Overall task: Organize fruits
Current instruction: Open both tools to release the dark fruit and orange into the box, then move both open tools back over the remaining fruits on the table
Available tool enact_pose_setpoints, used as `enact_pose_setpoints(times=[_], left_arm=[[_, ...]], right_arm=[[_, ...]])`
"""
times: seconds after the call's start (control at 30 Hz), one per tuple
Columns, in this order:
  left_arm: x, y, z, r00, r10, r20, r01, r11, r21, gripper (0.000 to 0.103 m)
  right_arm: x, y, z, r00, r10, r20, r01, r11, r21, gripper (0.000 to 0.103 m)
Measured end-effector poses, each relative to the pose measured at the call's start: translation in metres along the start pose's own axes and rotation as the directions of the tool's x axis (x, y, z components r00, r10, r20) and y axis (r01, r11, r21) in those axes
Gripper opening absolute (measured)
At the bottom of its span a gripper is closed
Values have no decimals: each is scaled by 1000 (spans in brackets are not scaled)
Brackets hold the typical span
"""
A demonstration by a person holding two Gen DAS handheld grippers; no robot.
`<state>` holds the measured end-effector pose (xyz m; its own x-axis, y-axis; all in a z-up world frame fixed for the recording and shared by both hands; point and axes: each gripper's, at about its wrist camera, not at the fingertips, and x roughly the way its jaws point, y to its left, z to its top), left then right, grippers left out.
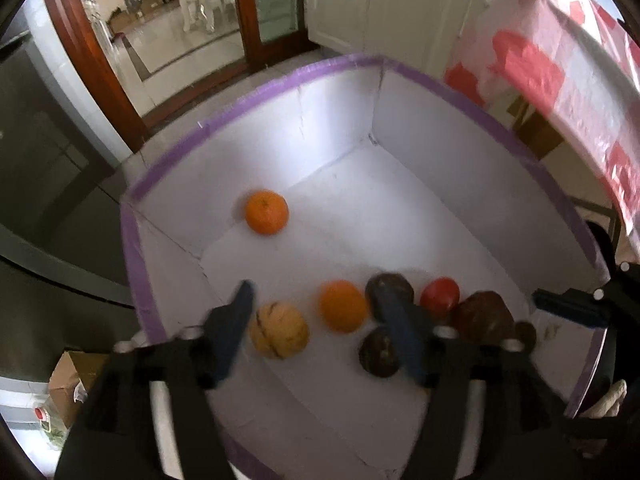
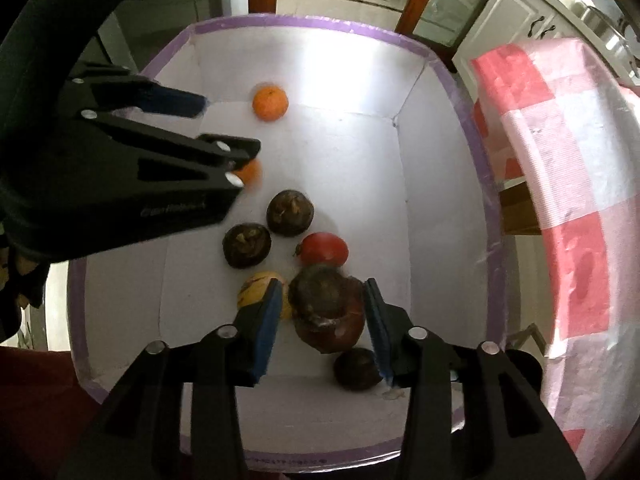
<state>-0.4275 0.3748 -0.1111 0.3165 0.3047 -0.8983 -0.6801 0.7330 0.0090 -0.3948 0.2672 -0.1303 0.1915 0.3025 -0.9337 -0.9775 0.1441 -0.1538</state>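
A white box with a purple rim (image 1: 256, 94) (image 2: 476, 128) holds the fruit. An orange (image 1: 266, 212) (image 2: 270, 103) lies at its far wall. A second orange (image 1: 343, 306) (image 2: 251, 173), a yellow striped fruit (image 1: 279, 330) (image 2: 256, 293), two dark round fruits (image 1: 378, 354) (image 2: 290, 213), a red tomato (image 1: 440, 296) (image 2: 323, 249) and a large brown fruit (image 1: 482, 316) (image 2: 328, 312) lie near the front. My left gripper (image 1: 318, 300) is open above the second orange and the yellow fruit. My right gripper (image 2: 322, 292) is open around the large brown fruit.
A small dark fruit (image 2: 357, 369) lies by the near wall. A table with a red and white cloth (image 1: 560, 64) (image 2: 568, 184) stands right of the box. Wooden doors (image 1: 248, 8) and white cabinets (image 1: 380, 4) are behind. A cardboard box (image 1: 66, 380) sits on the floor at left.
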Motion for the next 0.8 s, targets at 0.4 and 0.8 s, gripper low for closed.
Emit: enact_pose_setpoints(times=[0.4, 0.8], left_arm=[[-37, -14, 21, 992, 39, 118, -42, 999, 20, 91], [-108, -88, 78, 943, 37, 330, -112, 971, 209, 95]], right_arm=[[-61, -29, 3, 984, 21, 177, -43, 991, 124, 65], [-176, -108, -45, 877, -144, 459, -26, 939, 343, 78]])
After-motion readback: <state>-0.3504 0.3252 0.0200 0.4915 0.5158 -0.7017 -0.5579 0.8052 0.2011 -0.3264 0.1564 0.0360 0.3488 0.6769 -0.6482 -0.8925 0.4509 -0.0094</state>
